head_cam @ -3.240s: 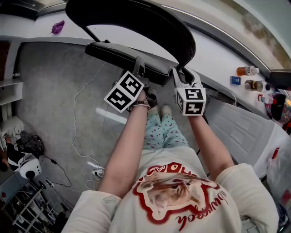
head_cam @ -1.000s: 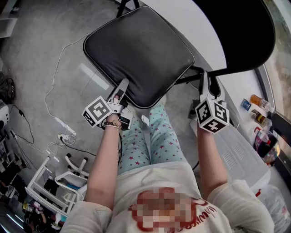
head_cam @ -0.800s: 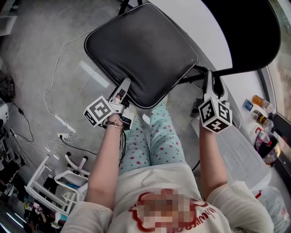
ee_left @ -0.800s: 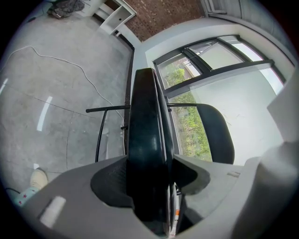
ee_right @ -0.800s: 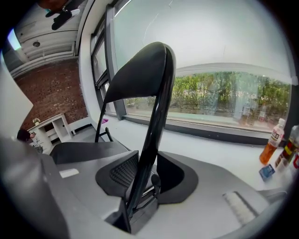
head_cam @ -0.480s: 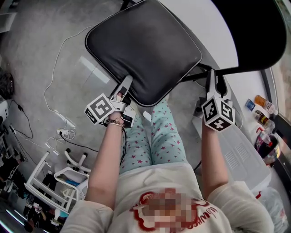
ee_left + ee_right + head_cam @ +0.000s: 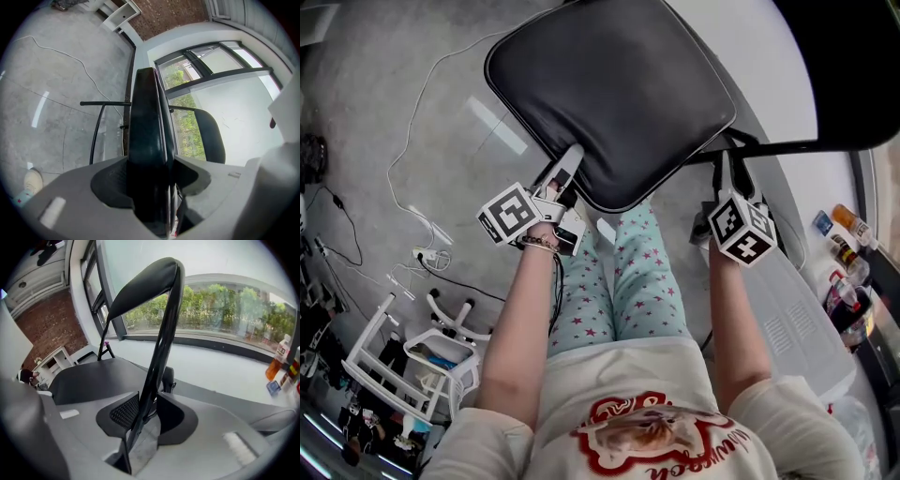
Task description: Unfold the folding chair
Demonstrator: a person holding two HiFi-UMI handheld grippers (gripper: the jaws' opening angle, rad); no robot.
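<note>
The black folding chair stands in front of me with its padded seat (image 7: 609, 94) swung down nearly flat. My left gripper (image 7: 565, 173) is shut on the seat's near edge; the left gripper view shows the seat (image 7: 149, 154) edge-on between the jaws. My right gripper (image 7: 729, 172) is shut on the black frame tube (image 7: 157, 362) that rises to the backrest (image 7: 145, 284). The backrest (image 7: 853, 66) fills the top right of the head view.
A white cable (image 7: 422, 141) and a power strip (image 7: 431, 255) lie on the grey floor at left. A white rack (image 7: 412, 361) stands lower left. A white sill with bottles (image 7: 844, 225) runs along the right. My legs (image 7: 623, 281) are just below the seat.
The seat has swung down from folded against the backrest to nearly flat. Both grippers kept their hold and shifted slightly up and right in view.
</note>
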